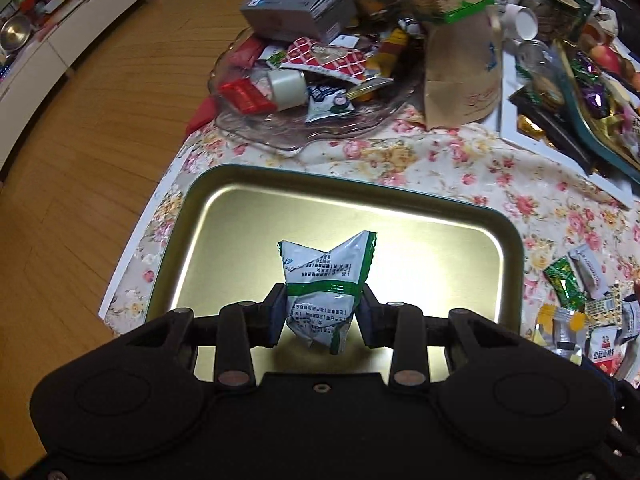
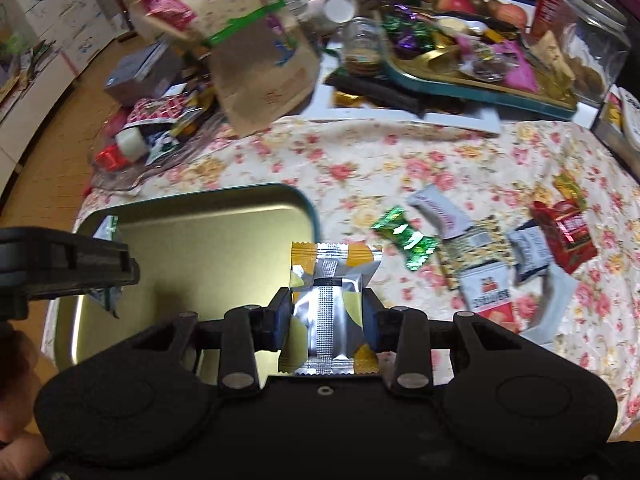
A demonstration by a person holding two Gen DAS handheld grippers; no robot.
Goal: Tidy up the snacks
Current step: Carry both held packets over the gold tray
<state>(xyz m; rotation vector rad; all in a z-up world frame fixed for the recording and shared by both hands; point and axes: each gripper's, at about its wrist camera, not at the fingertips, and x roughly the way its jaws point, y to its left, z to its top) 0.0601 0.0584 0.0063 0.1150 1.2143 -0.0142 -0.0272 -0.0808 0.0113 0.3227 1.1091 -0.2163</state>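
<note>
While the left gripper [image 1: 322, 312] pinches a green packet [image 1: 326, 280] mid-body over the tray [image 1: 508, 236] (light, crinkly, slippery), the right gripper [image 2: 328, 314] clamps a foil packet [image 2: 330, 300] likewise.

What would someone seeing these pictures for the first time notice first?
Each gripper clamps a snack above the gold tray: the left gripper a crumpled green-and-white packet, the right gripper a silver-and-yellow packet. Loose snacks lie on the floral tablecloth right of the tray, among them a shiny green candy.
</note>
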